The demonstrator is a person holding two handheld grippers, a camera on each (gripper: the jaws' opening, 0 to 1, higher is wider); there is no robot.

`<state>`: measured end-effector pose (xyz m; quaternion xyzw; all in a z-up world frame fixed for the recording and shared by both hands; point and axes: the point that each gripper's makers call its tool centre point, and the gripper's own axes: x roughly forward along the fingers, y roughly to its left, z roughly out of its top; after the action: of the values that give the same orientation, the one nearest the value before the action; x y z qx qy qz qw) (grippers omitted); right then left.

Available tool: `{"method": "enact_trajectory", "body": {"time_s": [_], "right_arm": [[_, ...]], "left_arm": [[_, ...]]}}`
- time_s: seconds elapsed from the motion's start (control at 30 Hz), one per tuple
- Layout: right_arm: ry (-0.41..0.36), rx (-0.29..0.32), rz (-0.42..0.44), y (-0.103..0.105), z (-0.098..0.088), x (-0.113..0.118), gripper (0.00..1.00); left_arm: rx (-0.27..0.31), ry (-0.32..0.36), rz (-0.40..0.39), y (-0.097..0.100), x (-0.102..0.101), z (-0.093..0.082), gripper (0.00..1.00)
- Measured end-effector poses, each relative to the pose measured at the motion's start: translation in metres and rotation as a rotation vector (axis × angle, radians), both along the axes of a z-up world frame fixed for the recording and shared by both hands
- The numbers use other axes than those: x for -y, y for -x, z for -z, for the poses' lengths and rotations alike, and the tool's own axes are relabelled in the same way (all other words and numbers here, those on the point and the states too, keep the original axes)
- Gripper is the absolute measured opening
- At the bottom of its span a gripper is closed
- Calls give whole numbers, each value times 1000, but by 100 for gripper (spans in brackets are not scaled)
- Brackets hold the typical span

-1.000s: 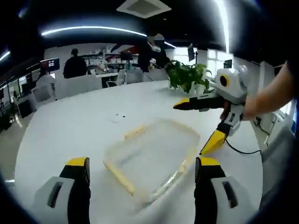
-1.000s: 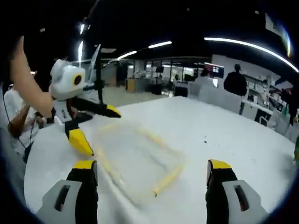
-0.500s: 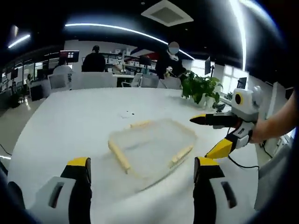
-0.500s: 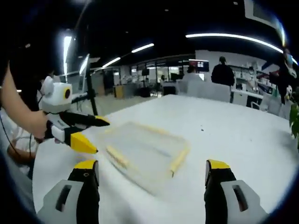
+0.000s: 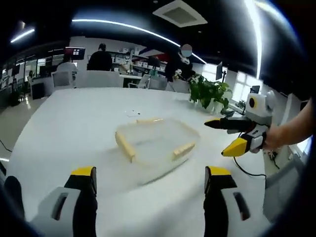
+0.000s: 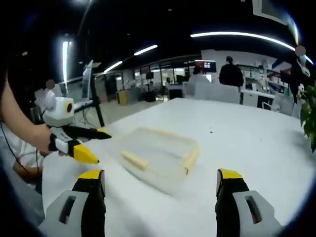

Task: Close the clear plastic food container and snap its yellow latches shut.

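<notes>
Container (image 5: 157,146) lies closed on the white table (image 5: 64,123), at twelve o'clock from both grippers, yellow latches (image 5: 125,146) down. Left gripper (image 5: 148,187) and right gripper (image 6: 160,190) have pulled back, jaws spread and empty, so the task seems finished.

Clear, glossy plastic container (image 5: 155,143) with matt yellow latches (image 6: 135,160) on a smooth white table (image 5: 74,123).

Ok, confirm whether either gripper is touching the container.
No, the right gripper and left gripper hang open beside the container.
</notes>
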<state>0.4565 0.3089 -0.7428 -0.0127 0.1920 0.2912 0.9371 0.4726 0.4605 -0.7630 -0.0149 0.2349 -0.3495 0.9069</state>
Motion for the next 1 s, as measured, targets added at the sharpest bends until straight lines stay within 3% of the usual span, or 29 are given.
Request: {"method": "enact_trajectory", "body": {"time_s": [0.5, 1.0], "right_arm": [[-2, -33, 43, 39, -2, 17, 94], [-58, -28, 92, 72, -20, 32, 93]], "left_arm": [[-18, 40, -26, 23, -14, -13, 87], [-33, 69, -38, 49, -24, -16, 88]]}}
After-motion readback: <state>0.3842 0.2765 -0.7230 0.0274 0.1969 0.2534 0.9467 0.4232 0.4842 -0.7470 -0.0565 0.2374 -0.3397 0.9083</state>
